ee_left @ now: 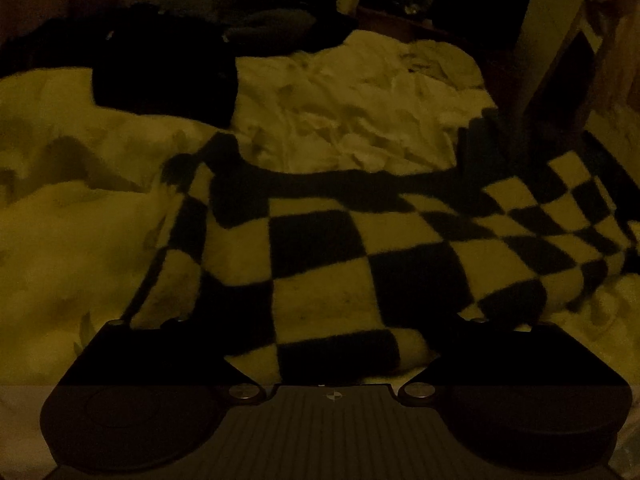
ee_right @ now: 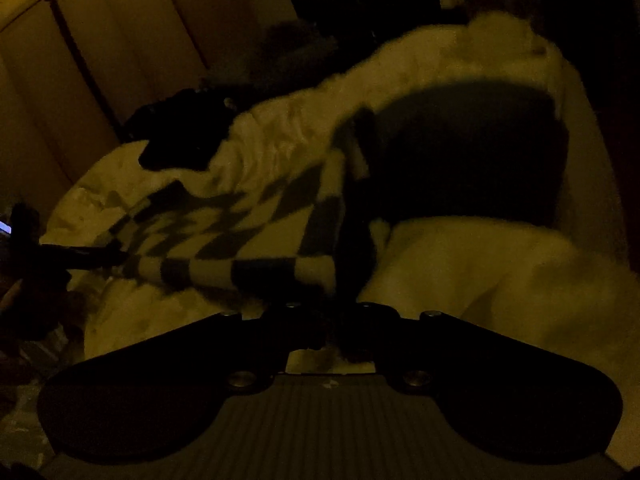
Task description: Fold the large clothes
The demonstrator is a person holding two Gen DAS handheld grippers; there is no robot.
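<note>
A black-and-white checkered garment [ee_left: 332,248] lies spread on a pale rumpled bed cover [ee_left: 352,112]. My left gripper [ee_left: 332,332] is open, its two fingers wide apart with the garment's near edge lying between them. In the right wrist view the same checkered garment [ee_right: 240,220] hangs stretched and lifted above the bed. My right gripper [ee_right: 326,320] is shut on a dark edge of the garment, fingers pressed together. The left gripper shows as a dark shape [ee_right: 80,256] at the garment's far corner.
A heap of dark clothes [ee_left: 168,68] lies at the back left of the bed. Dark furniture [ee_left: 452,4] stands behind the bed. A pale panelled wall [ee_right: 100,60] and a large dark shape [ee_right: 472,152] on the bed show in the right wrist view.
</note>
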